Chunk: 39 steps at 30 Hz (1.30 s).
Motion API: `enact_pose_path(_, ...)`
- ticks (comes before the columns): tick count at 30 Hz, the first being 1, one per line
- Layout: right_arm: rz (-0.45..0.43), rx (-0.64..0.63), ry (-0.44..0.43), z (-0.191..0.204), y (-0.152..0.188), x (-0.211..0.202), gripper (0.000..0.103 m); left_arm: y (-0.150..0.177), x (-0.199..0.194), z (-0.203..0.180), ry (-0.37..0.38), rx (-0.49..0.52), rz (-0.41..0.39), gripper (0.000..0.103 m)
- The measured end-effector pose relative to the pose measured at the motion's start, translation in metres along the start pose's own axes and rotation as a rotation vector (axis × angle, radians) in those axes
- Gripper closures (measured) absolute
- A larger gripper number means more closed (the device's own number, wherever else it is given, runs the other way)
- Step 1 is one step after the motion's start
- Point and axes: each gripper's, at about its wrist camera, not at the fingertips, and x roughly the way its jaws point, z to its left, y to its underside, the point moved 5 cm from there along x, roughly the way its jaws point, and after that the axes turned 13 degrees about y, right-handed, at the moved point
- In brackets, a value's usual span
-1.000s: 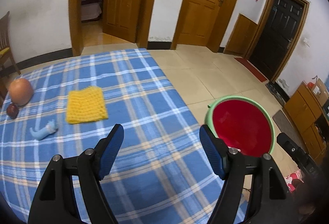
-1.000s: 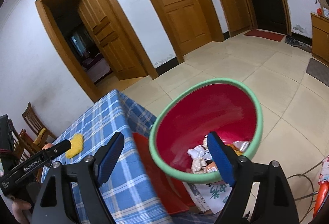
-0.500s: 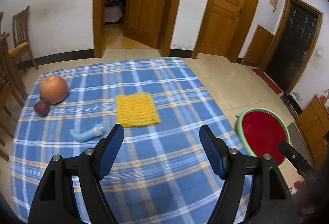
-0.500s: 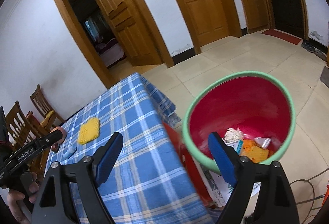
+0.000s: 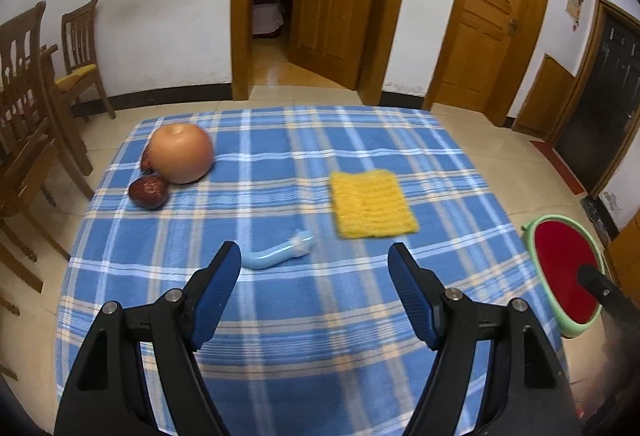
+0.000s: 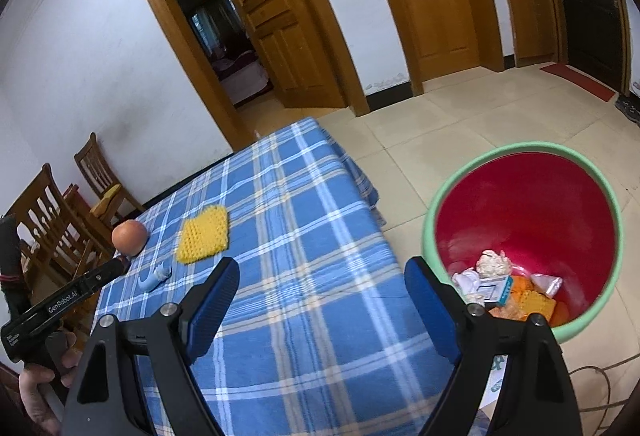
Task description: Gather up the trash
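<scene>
The left gripper (image 5: 314,262) hangs over the near part of the bench (image 5: 280,316), which carries a blue checked cloth, and its jaws stand wide open with nothing between them. The right gripper (image 6: 320,276) is over the right edge of the bench; its jaws are also open and empty.

Just beyond the left jaws lies a small pale blue tube (image 5: 278,253) with a whitish, crumpled end. I judge that it is the trash to take now. It lies a little left of the middle, slanted, with the whitish end to the right and farther away. To the right of it, a little farther, is a yellow knitted square (image 5: 372,205). Toward the far left corner a big round orange fruit (image 5: 182,153) stands with a dark red fruit (image 5: 148,191) beside it; these are probably not trash.

The bin (image 6: 524,232), red inside with a green rim, stands on the floor beside the right edge of the bench, and it already holds paper and wrappers.

To do the step well, bring the left gripper forward and lower, and roll the wrist so that the jaws cross the tube at its thicker middle. Close only when both pads are beside it, without pinching the cloth.
</scene>
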Motion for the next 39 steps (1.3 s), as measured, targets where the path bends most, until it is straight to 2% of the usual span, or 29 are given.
enact_pose_path(7, 0.021, -0.047, -0.009, 0.024, 0.002, 0.012, 0.016, 0.006, 0.017, 0.033, -0.039, -0.036, 0.034, 0.028)
enact_pose_path(10, 0.028, -0.063, -0.013, 0.034, 0.001, 0.018, 0.016, 0.008, 0.029, 0.04, -0.048, -0.022, 0.054, 0.028)
enact_pose_path(15, 0.037, -0.093, -0.022, 0.049, -0.001, 0.027, 0.016, 0.012, 0.049, 0.041, -0.07, 0.03, 0.094, 0.028)
enact_pose_path(25, 0.062, -0.14, -0.044, 0.08, -0.002, 0.047, 0.016, 0.015, 0.071, 0.044, -0.078, 0.056, 0.123, 0.027)
enact_pose_path(30, 0.076, -0.154, -0.052, 0.09, -0.001, 0.055, 0.016, 0.012, 0.078, 0.047, -0.058, 0.048, 0.124, 0.028)
enact_pose_path(33, 0.087, -0.157, -0.053, 0.093, 0.001, 0.059, 0.016, 0.012, 0.082, 0.049, -0.036, 0.042, 0.139, 0.034)
enact_pose_path(39, 0.102, -0.163, -0.051, 0.096, 0.002, 0.066, 0.016, 0.013, 0.08, 0.049, -0.029, 0.033, 0.13, 0.037)
